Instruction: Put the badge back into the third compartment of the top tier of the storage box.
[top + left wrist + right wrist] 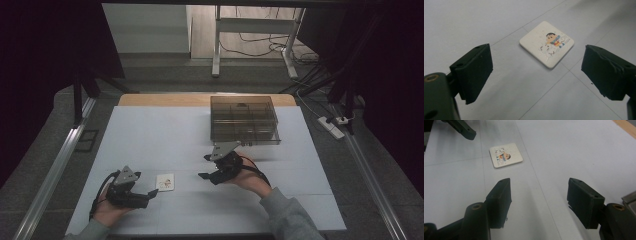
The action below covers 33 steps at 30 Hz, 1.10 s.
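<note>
L gripper (pixel 536 70) jaws wide, empty, just short of tile (pixel 547 43) flat on bench (pixel 150 130) | R gripper (pixel 539 202) jaws wide, empty | risk: thin flat tile, jaws prob skid/push it

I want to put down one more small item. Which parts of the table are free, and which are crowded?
The far-left area of the white table, left of the smoky transparent compartment box, is bare. The near strip between the person's sleeves is also bare. It is crowded mid-table: the small white square cartoon tile lies between the left claw and the right claw.
</note>
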Available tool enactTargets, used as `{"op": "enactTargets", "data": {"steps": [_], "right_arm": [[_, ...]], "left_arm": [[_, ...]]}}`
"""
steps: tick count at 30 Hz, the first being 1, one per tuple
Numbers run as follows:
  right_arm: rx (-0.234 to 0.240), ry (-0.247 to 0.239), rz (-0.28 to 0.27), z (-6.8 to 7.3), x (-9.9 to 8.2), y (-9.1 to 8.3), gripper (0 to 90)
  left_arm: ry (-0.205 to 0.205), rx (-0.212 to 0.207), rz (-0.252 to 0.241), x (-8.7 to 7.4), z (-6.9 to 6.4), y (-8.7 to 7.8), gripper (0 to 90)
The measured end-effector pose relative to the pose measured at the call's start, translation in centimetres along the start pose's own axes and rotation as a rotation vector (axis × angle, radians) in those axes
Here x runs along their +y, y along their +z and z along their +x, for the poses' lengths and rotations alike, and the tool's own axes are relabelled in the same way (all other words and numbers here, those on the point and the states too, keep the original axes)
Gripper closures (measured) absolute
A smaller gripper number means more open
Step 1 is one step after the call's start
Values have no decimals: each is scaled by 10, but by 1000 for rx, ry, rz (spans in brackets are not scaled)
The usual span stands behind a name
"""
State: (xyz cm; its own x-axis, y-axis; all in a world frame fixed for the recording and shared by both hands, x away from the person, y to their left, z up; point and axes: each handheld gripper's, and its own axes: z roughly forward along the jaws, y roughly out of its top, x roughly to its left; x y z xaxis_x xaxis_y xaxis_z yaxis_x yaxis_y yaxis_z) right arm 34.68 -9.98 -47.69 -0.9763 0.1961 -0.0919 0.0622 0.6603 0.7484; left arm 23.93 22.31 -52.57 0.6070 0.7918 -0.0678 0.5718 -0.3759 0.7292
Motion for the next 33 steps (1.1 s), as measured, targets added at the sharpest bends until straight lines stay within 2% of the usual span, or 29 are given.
{"op": "enactTargets", "data": {"steps": [13, 23, 33], "right_arm": [[47, -17, 38, 6, 14, 22, 317], [75, -9, 74, 7, 23, 45, 267], [118, -37, 101, 11, 32, 64, 234]], "left_arm": [[-2, -5, 4, 0, -1, 1, 102], [-1, -6, 10, 0, 0, 1, 93], [6, -6, 20, 0, -1, 0, 81]]}}
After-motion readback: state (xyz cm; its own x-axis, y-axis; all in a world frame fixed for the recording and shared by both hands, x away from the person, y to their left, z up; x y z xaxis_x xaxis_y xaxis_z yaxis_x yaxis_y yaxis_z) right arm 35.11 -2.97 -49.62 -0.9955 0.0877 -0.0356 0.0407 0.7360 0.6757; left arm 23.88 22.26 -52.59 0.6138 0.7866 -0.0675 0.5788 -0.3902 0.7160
